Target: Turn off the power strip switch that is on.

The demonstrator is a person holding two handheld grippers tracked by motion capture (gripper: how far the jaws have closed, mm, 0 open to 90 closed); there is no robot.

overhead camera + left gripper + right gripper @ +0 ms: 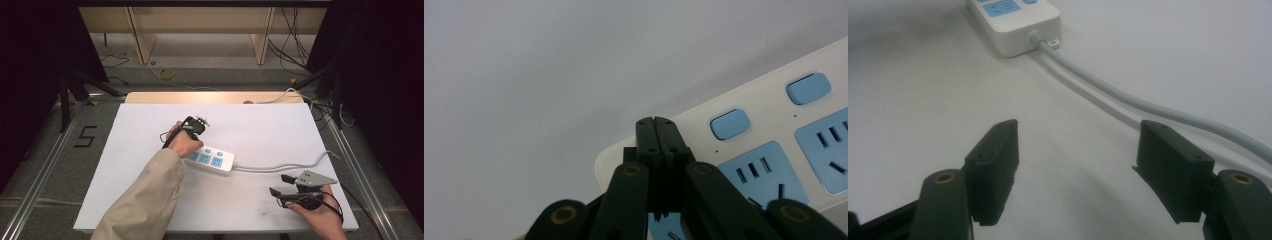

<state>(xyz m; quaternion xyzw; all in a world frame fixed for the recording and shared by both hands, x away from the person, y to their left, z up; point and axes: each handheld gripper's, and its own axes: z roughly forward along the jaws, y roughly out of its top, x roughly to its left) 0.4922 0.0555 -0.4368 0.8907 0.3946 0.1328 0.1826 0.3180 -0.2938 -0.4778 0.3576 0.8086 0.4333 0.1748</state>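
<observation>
Lying flat near the middle of the white table (pixel 150 200), the power strip (pixel 216 161) is a long white plastic block with blue socket faces and small blue switch buttons (pixel 730 124) along one edge. It looks rigid and fairly light, with a smooth, glossy shell that hard jaws could slip on. Its grey cable (pixel 290 165) leaves the end nearest the right side and curves off across the table towards the far right edge; that cable is bendy but springy, so it will likely drag or swing the strip whenever the body is lifted or turned.

The left hand-held gripper (pixel 655 122) has its jaws pressed fully together with nothing between them, and the tips hover over the strip's rounded end, just beside the first button. Closed like that, it suits poking a switch rather than grasping; whether the tips touch the plastic I cannot tell.

The right hand-held gripper (pixel 1078 165) sits well apart from the strip, low over the table near the front right, jaws spread wide and empty, pointing along the cable.

To take hold, the best place is probably across the strip's narrow width, on its long flat sides near the cable end, where the walls are parallel. Pinching over the sockets or buttons risks pressing a switch, and pulling by the cable strains the joint.
</observation>
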